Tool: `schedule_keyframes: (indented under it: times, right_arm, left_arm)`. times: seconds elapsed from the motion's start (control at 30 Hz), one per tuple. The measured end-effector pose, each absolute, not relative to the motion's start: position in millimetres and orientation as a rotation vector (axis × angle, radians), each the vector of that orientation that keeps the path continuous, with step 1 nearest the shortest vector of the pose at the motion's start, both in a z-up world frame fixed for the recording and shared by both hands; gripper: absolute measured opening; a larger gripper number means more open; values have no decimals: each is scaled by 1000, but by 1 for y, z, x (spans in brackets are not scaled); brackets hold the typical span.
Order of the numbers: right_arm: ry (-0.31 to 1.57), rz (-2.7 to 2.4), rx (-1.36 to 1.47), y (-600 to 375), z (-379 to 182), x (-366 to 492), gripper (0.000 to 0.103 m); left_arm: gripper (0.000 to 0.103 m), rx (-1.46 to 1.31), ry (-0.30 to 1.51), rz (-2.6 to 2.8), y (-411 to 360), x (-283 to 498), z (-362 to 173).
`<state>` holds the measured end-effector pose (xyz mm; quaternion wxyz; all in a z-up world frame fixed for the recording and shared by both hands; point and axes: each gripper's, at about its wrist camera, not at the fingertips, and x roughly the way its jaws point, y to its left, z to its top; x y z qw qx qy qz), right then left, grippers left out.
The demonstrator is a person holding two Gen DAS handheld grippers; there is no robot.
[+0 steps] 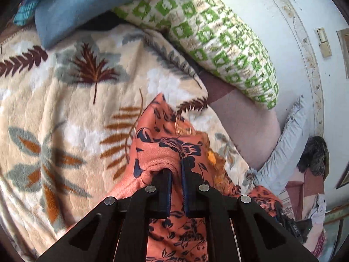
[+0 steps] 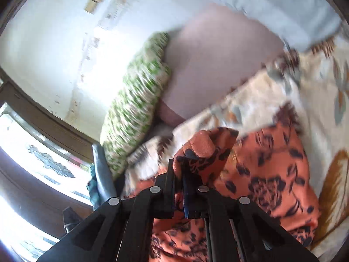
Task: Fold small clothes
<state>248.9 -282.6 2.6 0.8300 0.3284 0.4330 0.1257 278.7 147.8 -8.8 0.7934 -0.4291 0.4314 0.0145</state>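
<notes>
Left gripper (image 1: 176,168) and right gripper (image 2: 179,163) each pinch the orange, dark-flowered garment (image 1: 165,139), bunched and creased.

Right gripper (image 2: 182,166) fingers pinched on orange floral garment (image 2: 268,174), above leaf-print blanket (image 2: 250,100), green-patterned pillow (image 2: 139,100) beyond.

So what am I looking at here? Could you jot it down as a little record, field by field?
setting: a bed covered by a cream leaf-print blanket
garment: orange floral cloth, lying crumpled on the blanket
left gripper: shut on a fold of the orange floral cloth
right gripper: shut on another bunched part of the same cloth
nearby: green-and-white patterned pillow, blue pillow
folding: not yet neat
</notes>
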Motion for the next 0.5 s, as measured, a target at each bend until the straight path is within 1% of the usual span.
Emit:
schedule_keyframes:
  times: [0.03, 0.1, 0.17, 0.23, 0.3, 0.37, 0.43, 0.5]
  right_arm:
    - [880, 274, 693, -285, 16, 250, 4]
    - [876, 267, 686, -291, 16, 243, 4]
    - [929, 219, 627, -294, -7, 225, 4]
    - [1023, 162, 604, -299, -47, 200, 4]
    - [1106, 121, 636, -309, -86, 177, 4]
    - [1159, 79, 671, -319, -113, 158, 5]
    - [1193, 78, 717, -326, -124, 147, 9]
    - [1166, 56, 722, -335, -116, 140, 11]
  left_arm:
    - [7, -927, 926, 24, 150, 279, -8]
    - [8, -900, 938, 8, 148, 271, -14]
    - [8, -861, 972, 12, 145, 261, -32]
    - [8, -890, 1023, 15, 144, 255, -55]
    - [8, -929, 1091, 28, 144, 248, -81]
    - [8, -952, 1138, 42, 146, 245, -97]
    - [8, -970, 1136, 26, 149, 244, -98]
    - [8, -965, 1113, 8, 152, 244, -91]
